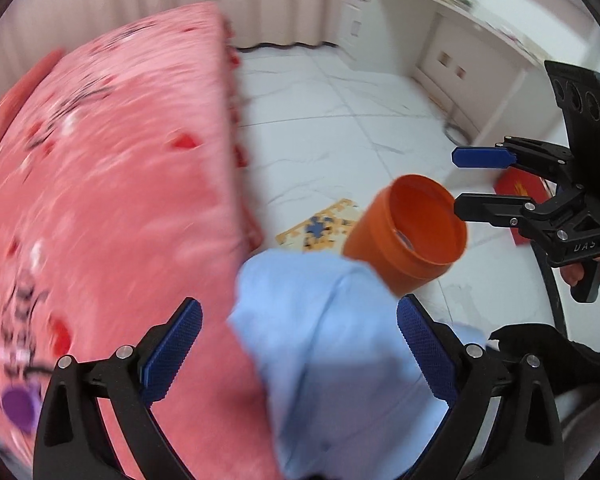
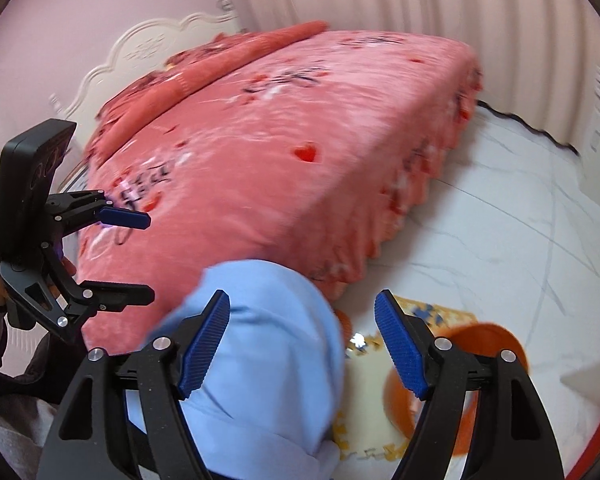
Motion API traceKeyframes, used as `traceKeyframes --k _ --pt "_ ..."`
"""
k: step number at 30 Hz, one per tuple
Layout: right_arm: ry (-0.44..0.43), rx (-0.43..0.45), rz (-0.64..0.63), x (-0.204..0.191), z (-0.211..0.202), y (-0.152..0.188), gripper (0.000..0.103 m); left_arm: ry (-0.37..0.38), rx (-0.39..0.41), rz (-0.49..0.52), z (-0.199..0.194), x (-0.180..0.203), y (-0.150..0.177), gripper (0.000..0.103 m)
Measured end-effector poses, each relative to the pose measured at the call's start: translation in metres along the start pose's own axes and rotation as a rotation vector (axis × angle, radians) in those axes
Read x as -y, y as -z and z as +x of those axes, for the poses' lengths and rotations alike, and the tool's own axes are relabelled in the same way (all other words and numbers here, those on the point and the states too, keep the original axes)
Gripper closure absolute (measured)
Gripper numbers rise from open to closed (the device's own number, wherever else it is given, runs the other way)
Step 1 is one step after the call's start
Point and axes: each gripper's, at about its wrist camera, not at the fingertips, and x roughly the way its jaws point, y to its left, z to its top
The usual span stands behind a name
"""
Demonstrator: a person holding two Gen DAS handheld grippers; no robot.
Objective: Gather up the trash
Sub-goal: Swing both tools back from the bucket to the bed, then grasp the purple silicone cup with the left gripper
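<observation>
Pink-blanketed bed [image 2: 284, 152] on white marble floor [image 1: 340, 120], pale curtains [image 2: 420, 4], white desk [image 1: 452, 20] beyond.

the left wrist view looks forward and down past the bed [image 1: 100, 200] edge toward the floor [image 1: 340, 128] and far desk. the right wrist view faces across the bed [image 2: 280, 152] toward the headboard. both share bed, floor and blue cloth [image 1: 332, 340] close below.

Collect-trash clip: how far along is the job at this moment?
Early, as far as these views show. Done: nothing visibly collected. In hand: nothing; the left gripper and right gripper are both open, with the tilted orange cup beside the right one's lower finger, not clamped. Left: a yellow patterned sheet and red packet lie on the floor.
</observation>
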Motion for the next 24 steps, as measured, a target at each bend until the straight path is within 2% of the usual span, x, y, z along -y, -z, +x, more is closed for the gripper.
traceKeyframes --k 14,24 --pt "-0.205 -0.048 -0.27 -0.153 0.083 -0.07 0.028 -0.187 0.045 -0.376 -0.076 -0.131 0.113 0.007" --pt "-0.286 -0.098 -0.376 -0.23 0.139 -0.1 0.028 -0.243 0.046 -0.498 -0.095 -0.203 0.157 0.007"
